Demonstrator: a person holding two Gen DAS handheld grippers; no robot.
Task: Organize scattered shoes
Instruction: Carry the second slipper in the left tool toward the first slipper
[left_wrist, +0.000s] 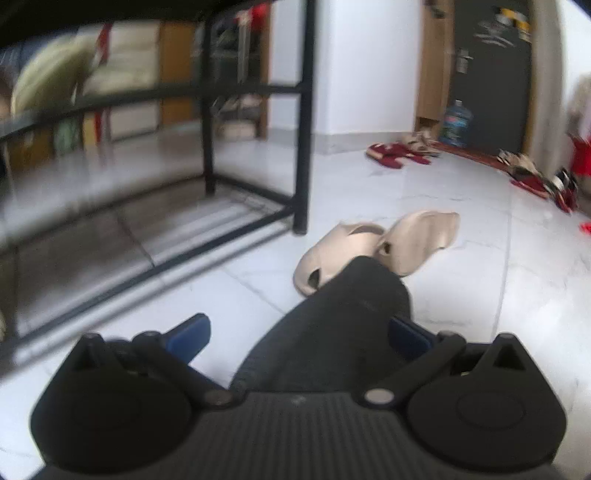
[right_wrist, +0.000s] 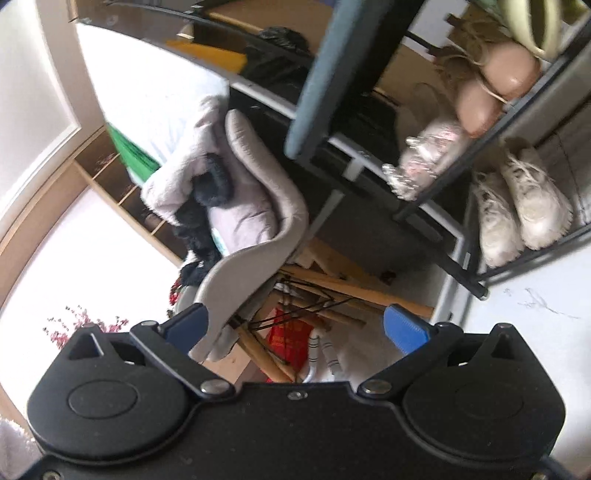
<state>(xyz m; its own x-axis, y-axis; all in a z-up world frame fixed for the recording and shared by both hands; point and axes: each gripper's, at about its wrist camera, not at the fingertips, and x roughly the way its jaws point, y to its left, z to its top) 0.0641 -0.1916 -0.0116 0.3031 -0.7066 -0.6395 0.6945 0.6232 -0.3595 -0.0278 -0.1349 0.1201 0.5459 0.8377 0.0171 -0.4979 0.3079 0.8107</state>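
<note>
In the left wrist view my left gripper has its blue fingers wide apart, and a black shoe lies between them, against the right finger; whether it is gripped is unclear. Two beige foam clogs lie on the white floor just beyond it. The black shoe rack stands at left, its bottom shelf bare. In the right wrist view my right gripper is open and empty, tilted, facing the rack that holds white sneakers and pink shoes.
Red slippers and other shoes lie scattered by the dark door and a water jug. A grey chair with clothes on it and wooden legs stands beside the rack in the right wrist view.
</note>
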